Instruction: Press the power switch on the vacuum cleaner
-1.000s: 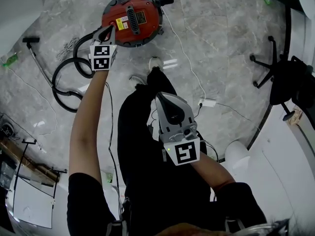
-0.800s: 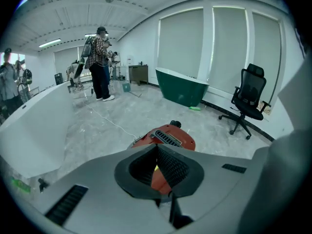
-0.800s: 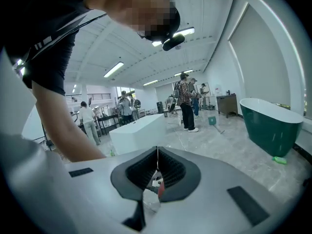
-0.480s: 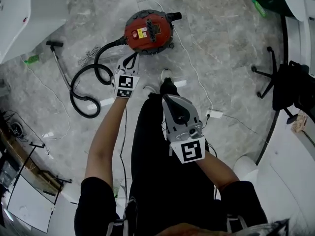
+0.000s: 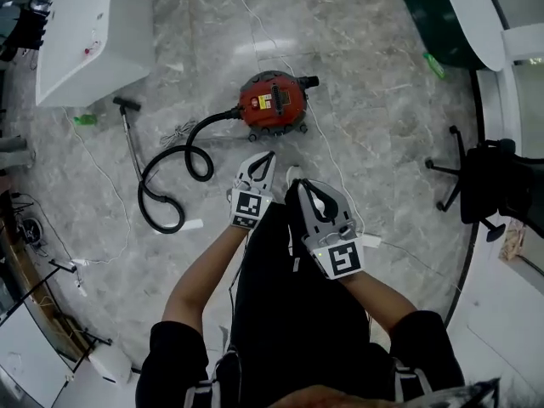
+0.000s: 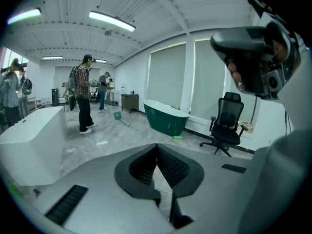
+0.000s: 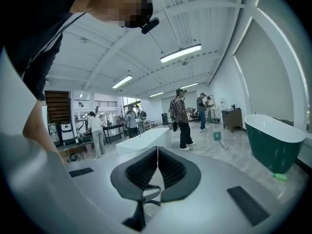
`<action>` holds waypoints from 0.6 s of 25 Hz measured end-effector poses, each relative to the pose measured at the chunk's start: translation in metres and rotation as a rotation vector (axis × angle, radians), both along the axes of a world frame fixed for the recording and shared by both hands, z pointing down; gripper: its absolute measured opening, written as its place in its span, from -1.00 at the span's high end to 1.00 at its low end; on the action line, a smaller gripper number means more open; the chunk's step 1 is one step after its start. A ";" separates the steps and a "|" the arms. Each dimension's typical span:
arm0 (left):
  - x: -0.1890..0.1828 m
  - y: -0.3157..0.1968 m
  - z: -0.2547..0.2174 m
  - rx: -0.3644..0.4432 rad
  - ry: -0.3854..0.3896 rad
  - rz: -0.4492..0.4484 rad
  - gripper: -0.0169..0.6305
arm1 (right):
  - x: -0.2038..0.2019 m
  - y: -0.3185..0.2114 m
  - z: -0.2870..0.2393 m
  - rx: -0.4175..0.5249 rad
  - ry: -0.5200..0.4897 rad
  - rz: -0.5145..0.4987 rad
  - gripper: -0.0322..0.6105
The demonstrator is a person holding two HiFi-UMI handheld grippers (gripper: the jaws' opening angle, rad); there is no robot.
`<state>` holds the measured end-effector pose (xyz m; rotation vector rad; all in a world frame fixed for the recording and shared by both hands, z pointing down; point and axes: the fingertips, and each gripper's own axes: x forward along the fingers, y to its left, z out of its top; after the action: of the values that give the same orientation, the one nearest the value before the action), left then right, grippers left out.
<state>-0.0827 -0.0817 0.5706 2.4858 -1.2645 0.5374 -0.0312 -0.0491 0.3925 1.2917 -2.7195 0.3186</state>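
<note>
The red round vacuum cleaner (image 5: 272, 102) stands on the marble floor, small and far in the head view. Its black hose (image 5: 174, 181) loops away to the left. My left gripper (image 5: 267, 156) is held up near the body, well short of the vacuum and touching nothing. Its jaws meet at the tips in the left gripper view (image 6: 156, 146), with nothing between them. My right gripper (image 5: 309, 187) is raised beside it over a black trouser leg, jaws also closed and empty (image 7: 157, 149). Both gripper views look out across the room, not at the vacuum.
A white cable (image 5: 330, 155) runs past the vacuum to a power strip (image 5: 371, 240). A white counter (image 5: 85, 32) stands at the far left, a green bathtub (image 5: 438, 15) at the far right, and a black office chair (image 5: 480, 185) to the right. Several people (image 6: 85, 91) stand far off.
The left gripper has pulled back from the top of the vacuum toward the body. The head camera has risen, so the vacuum looks smaller and farther away. The right gripper stayed close.
</note>
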 end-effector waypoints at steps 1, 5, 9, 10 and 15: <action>0.001 0.006 -0.015 0.008 0.021 -0.014 0.89 | -0.001 0.002 -0.008 0.002 -0.005 0.002 0.84; -0.010 0.010 -0.066 0.021 0.141 -0.152 0.89 | -0.016 -0.001 -0.033 0.005 -0.019 -0.021 0.84; -0.024 0.028 -0.119 0.079 0.192 -0.248 0.89 | -0.037 0.008 -0.054 -0.005 -0.051 -0.058 0.84; -0.027 0.035 -0.132 0.094 0.207 -0.270 0.89 | -0.040 0.013 -0.059 -0.002 -0.050 -0.069 0.84; -0.040 0.059 -0.202 0.234 0.222 -0.343 0.89 | -0.047 0.031 -0.081 0.011 -0.032 -0.099 0.84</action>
<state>-0.1225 -0.0229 0.3688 2.3430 -1.6899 0.0304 -0.0781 -0.0182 0.3118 1.1594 -2.8039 0.3176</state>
